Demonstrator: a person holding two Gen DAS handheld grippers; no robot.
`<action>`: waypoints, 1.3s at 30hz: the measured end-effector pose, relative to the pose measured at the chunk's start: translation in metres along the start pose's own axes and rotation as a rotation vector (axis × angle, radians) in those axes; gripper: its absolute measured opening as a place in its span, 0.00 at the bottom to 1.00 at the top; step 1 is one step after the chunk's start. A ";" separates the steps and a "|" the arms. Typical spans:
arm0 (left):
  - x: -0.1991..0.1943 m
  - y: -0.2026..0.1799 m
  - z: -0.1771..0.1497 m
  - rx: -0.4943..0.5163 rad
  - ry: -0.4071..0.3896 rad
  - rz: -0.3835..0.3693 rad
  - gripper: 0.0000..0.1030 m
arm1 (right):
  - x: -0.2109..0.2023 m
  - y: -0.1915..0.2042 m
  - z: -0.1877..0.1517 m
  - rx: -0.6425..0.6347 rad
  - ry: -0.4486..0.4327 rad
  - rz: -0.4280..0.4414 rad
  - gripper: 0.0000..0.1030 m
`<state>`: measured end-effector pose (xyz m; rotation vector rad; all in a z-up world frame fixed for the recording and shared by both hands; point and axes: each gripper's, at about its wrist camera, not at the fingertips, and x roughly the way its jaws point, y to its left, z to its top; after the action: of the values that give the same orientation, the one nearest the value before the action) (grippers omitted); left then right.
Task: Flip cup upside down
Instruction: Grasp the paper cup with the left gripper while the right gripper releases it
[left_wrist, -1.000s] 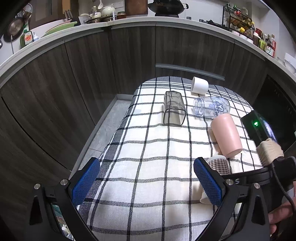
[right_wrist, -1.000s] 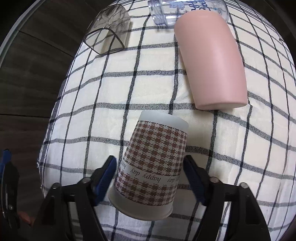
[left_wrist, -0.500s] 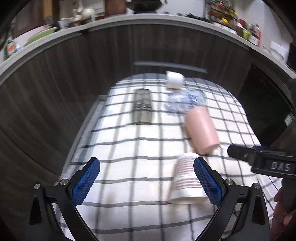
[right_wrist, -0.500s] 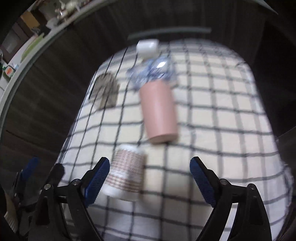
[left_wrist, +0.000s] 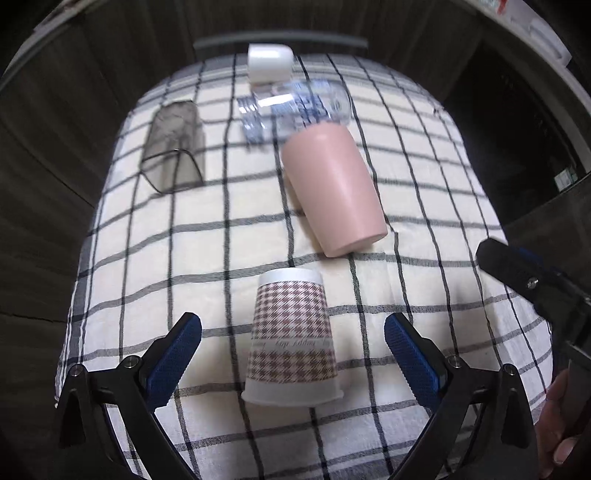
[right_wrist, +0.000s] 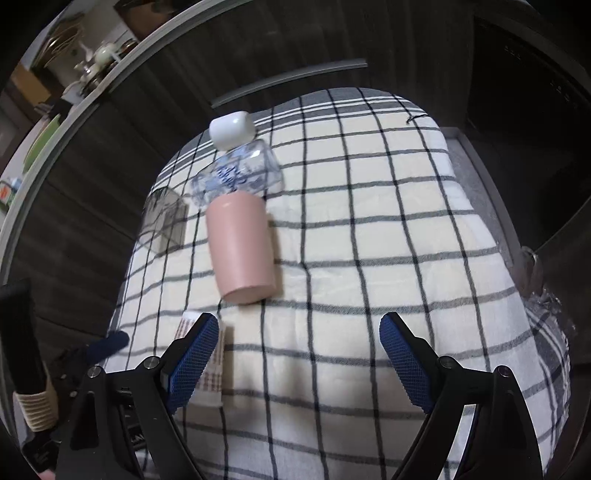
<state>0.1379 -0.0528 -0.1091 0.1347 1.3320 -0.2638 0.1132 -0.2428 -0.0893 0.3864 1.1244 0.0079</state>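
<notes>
Standing inverted between left hand-held gripper (left_wrist: 291, 345) fingers: cup (left_wrist: 291, 339)

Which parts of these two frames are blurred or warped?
Left wrist view: the clear bottle is motion-smeared, the checked paper cup sharp. Right wrist view: the bottle is smeared too, and fisheye bends the counter edge into an arc.

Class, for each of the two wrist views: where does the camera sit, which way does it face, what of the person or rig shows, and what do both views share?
Left wrist: sits behind the open left gripper, facing down at the upside-down houndstooth cup; the right gripper and a hand show at right.
Right wrist: sits behind the open right gripper, facing the checked cloth; the left gripper shows at left.
Shared: pink cup, houndstooth cup, cloth.
</notes>
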 end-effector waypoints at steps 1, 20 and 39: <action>0.003 0.000 0.004 0.003 0.024 0.004 0.98 | 0.002 -0.002 0.005 0.008 -0.001 0.004 0.86; 0.099 -0.003 0.044 0.053 0.515 0.063 0.66 | 0.066 -0.010 0.033 0.063 0.112 0.092 0.86; 0.017 -0.007 0.028 0.106 -0.022 0.036 0.54 | 0.057 -0.014 0.032 0.084 0.020 0.134 0.86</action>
<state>0.1659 -0.0686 -0.1185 0.2445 1.2928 -0.3043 0.1638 -0.2546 -0.1313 0.5377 1.1189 0.0824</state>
